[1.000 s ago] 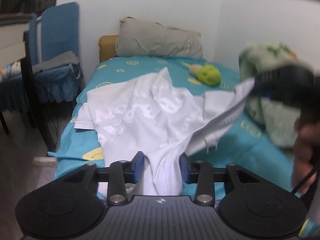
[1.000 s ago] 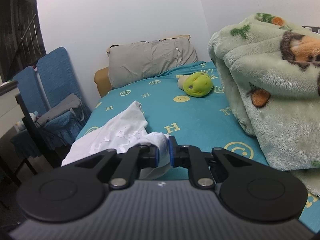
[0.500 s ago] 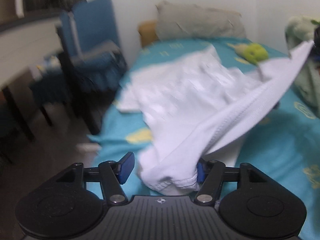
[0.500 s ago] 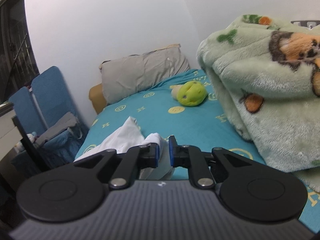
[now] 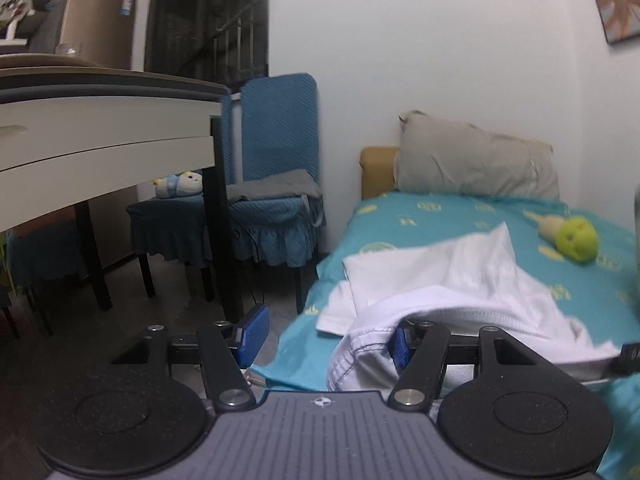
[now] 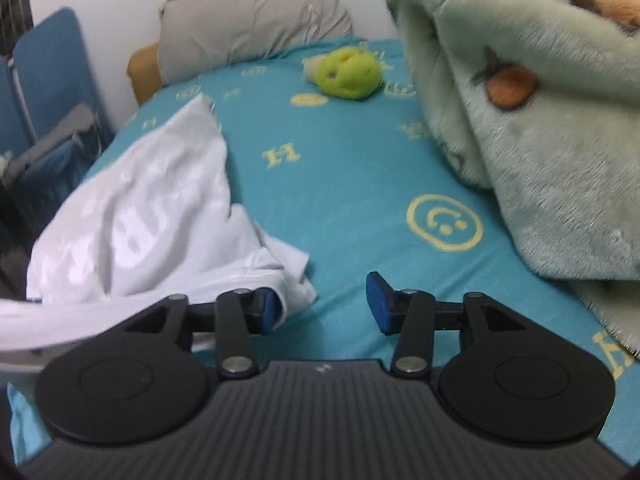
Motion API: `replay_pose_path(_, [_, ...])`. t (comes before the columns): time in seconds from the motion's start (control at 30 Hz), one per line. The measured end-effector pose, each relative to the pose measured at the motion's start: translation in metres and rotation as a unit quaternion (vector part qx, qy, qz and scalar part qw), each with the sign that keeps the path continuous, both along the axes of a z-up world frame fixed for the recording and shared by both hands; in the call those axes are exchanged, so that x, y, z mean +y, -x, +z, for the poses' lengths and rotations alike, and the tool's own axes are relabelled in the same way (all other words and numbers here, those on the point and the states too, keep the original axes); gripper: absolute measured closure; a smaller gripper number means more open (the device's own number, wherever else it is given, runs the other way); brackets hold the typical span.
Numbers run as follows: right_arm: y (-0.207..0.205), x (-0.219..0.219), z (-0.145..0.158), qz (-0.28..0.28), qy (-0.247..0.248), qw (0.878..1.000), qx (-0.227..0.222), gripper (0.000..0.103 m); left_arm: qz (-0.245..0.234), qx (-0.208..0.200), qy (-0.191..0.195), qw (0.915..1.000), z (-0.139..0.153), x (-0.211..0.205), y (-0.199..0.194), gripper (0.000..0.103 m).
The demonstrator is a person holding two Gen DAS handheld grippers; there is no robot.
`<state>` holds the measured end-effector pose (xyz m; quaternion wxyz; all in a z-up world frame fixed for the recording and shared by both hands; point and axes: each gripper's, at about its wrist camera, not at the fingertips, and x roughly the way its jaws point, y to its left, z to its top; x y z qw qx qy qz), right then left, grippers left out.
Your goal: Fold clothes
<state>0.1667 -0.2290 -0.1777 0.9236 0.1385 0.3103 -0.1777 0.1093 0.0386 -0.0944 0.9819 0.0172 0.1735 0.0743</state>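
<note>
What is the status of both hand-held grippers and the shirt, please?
Left hand-held gripper open, hem against one pad. Right hand-held gripper opening, nothing pinched. White shirt crumpled on bed. Green blanket alongside, clear.

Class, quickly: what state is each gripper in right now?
Left gripper: open, white shirt draped over one finger.
Right gripper: opening, shirt released.

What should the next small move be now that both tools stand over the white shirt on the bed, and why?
Probably draw the left tool back clear of the white shirt. Its jaws are open, yet a hem drapes over one pad, so a sideways move could drag the cloth. The right tool is opening, with cloth only brushing one pad. The shirt lies bunched on the teal sheet, so it likely needs regrasping.
</note>
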Motion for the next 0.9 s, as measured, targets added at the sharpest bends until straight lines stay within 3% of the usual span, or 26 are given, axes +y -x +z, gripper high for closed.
replay_pose_path(0.07, [0.014, 0.001, 0.016, -0.014, -0.001, 0.999, -0.047, 0.053, 0.006, -0.016, 0.007, 0.9998, 0.008, 0.002, 0.005, 0.04])
replay_pose_path(0.17, [0.049, 0.007, 0.06, -0.029, 0.018, 0.984, -0.175, 0.053, 0.011, -0.065, 0.035, 0.9972, 0.036, 0.007, 0.02, 0.041])
replay_pose_path(0.37, [0.081, 0.014, 0.163, -0.021, 0.035, 0.957, -0.286, 0.053, 0.005, -0.175, 0.041, 0.9838, 0.117, 0.007, 0.046, 0.041])
replay_pose_path(0.57, [0.116, 0.015, 0.302, -0.001, 0.035, 0.922, -0.386, 0.052, -0.007, -0.263, 0.055, 0.9631, 0.258, 0.008, 0.068, 0.043])
replay_pose_path(0.7, [0.148, 0.015, 0.394, 0.015, 0.04, 0.903, -0.428, 0.052, -0.024, -0.306, 0.065, 0.9496, 0.36, 0.01, 0.094, 0.043])
replay_pose_path(0.9, [0.211, 0.019, 0.496, 0.043, 0.061, 0.886, -0.458, 0.052, -0.033, -0.322, 0.051, 0.9448, 0.476, 0.001, 0.144, 0.044])
